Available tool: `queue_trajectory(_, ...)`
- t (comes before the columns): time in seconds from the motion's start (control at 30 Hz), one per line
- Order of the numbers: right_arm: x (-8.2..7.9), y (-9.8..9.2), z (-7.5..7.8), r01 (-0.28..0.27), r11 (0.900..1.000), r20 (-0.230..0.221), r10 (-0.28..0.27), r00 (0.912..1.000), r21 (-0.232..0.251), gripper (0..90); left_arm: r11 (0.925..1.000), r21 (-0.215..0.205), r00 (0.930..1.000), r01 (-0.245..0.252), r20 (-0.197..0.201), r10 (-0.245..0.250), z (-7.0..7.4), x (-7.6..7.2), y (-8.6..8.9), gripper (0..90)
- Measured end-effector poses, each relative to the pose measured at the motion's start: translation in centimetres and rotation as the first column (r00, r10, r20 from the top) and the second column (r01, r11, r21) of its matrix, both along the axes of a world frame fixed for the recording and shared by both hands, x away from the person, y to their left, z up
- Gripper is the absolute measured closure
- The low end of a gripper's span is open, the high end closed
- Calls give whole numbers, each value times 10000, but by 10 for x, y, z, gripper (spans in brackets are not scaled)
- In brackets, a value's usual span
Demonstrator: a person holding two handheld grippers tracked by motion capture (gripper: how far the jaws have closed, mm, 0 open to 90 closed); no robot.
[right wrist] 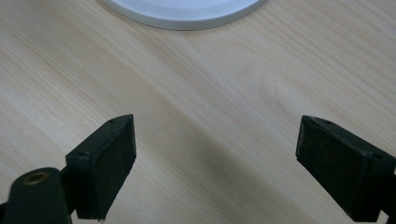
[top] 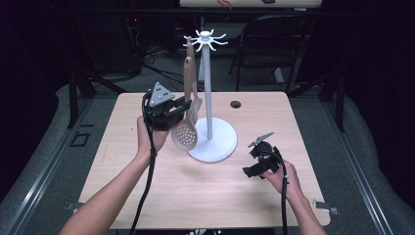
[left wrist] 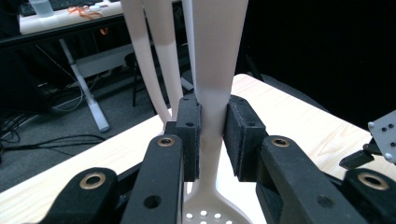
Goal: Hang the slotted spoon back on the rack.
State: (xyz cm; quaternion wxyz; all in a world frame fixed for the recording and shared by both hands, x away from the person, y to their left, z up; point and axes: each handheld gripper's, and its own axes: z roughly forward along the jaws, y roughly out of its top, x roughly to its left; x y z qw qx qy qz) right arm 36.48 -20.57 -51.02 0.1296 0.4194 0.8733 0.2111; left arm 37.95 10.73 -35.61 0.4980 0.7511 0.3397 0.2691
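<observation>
L gripper (left wrist: 212, 135) clamped on slotted spoon (left wrist: 215, 70) handle, R gripper (right wrist: 215, 163) wide, nothing between

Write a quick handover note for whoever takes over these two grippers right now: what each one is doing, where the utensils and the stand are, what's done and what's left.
Left gripper: jaws shut on the slotted spoon's handle, spoon held upright beside the white stand, bowl down.
Right gripper: jaws open, nothing between them, low over the table to the right of the stand's base.
Done: spoon gripped and lifted.
Left: probably hanging it on the hooks at the stand's top; it is not yet on one.
</observation>
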Motion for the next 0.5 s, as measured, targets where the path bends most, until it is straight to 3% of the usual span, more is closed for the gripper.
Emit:
queue_trajectory(0.23, 0, 0, 0, 7, 10000, -12, -7, 10000, 9, 119, 9997, -166, 9995, -184, -259, 179, 8, 10, -10, 764)
queue_trajectory(0.5, 0, 0, 0, 32, 9999, -4, -32, 10000, -102, 120, 9991, -23, 9985, -429, -341, 428, 11, 17, -18, 764)
